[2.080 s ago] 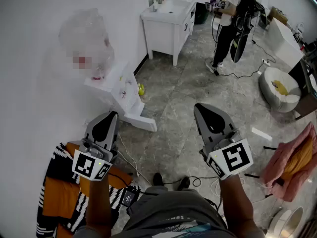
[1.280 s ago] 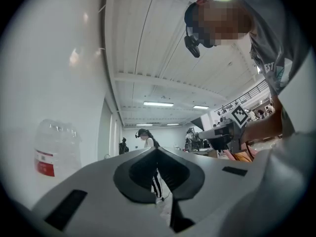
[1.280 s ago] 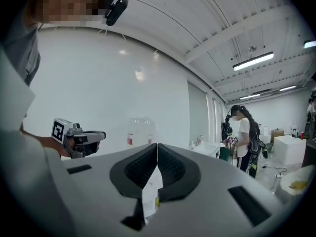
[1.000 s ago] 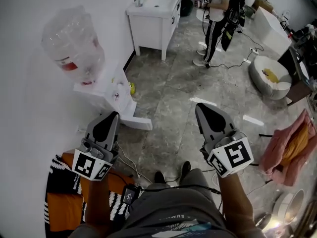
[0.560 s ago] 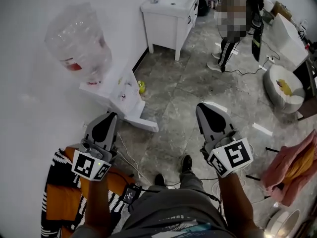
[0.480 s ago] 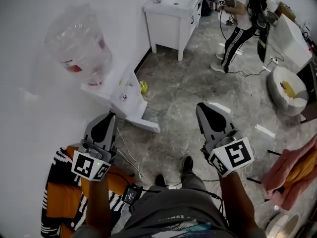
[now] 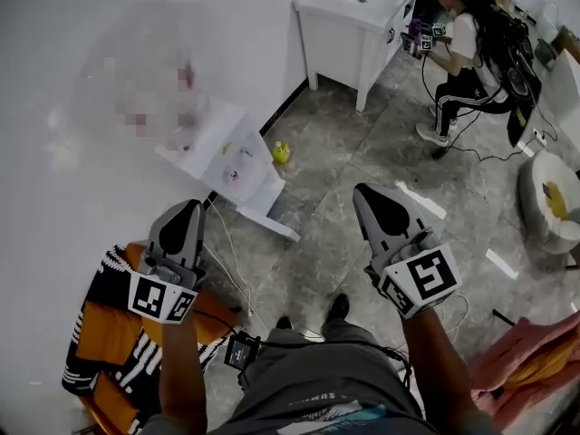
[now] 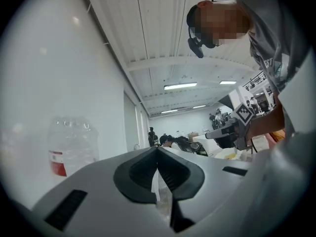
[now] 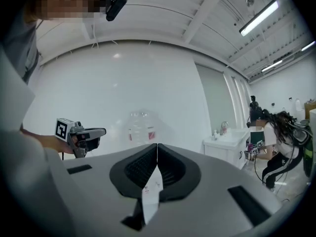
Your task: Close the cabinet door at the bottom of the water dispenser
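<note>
The white water dispenser (image 7: 237, 163) stands against the left wall with a clear bottle (image 8: 69, 147) on top. Its bottom cabinet door (image 7: 270, 223) swings out over the floor. My left gripper (image 7: 190, 205) hovers just short of the dispenser, on its near side, jaws pressed together and empty. My right gripper (image 7: 360, 191) is over the floor to the right of the open door, also shut with nothing in it. In the right gripper view the bottle (image 9: 142, 128) shows straight ahead beyond the closed jaws (image 9: 157, 146), with the left gripper (image 9: 79, 135) at the left.
A white vanity cabinet (image 7: 362, 16) stands further along the wall, with a person (image 7: 462, 53) crouched beside it. An orange and striped cloth (image 7: 109, 343) lies at the lower left. Cables and a small black box (image 7: 240, 352) trail by my feet. A yellow item (image 7: 282, 152) sits beside the dispenser.
I have stepped closer, so the dispenser now sits nearer to both grippers and more to the middle of the head view. The far person has crouched by the vanity. Both grippers stay shut.
</note>
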`<action>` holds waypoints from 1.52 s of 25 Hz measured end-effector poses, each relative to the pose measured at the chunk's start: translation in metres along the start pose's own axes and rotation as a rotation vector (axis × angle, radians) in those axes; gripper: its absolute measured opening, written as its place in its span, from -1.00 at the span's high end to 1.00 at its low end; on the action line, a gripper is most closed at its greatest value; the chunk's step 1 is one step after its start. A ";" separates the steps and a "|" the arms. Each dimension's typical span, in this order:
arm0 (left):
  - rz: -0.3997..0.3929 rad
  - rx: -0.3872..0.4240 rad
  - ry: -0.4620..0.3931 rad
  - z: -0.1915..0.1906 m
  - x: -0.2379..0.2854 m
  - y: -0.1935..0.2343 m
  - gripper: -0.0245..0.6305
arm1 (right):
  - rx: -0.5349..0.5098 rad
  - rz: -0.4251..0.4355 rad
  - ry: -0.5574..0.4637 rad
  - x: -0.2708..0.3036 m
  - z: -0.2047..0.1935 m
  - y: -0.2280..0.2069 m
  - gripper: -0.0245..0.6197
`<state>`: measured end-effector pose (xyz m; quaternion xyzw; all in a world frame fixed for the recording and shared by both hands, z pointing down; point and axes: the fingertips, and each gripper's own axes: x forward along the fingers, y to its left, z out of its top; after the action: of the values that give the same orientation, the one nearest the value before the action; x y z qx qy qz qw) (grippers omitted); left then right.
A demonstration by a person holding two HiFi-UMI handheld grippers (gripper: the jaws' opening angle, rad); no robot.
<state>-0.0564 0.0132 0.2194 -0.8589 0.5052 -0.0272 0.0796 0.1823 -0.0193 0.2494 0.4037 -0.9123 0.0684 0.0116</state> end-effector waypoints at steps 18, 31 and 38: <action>0.090 0.004 0.003 0.007 0.015 0.005 0.87 | 0.004 0.151 0.062 0.043 -0.016 -0.008 0.83; 0.078 -0.063 0.014 -0.046 -0.001 0.089 0.88 | 0.017 0.081 0.154 0.123 -0.062 0.015 0.83; 0.011 -0.091 0.030 -0.080 -0.006 0.129 0.88 | 0.021 -0.013 0.172 0.159 -0.093 0.018 0.83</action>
<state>-0.1806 -0.0519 0.2775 -0.8582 0.5119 -0.0166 0.0327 0.0583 -0.1117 0.3513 0.4023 -0.9045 0.1122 0.0865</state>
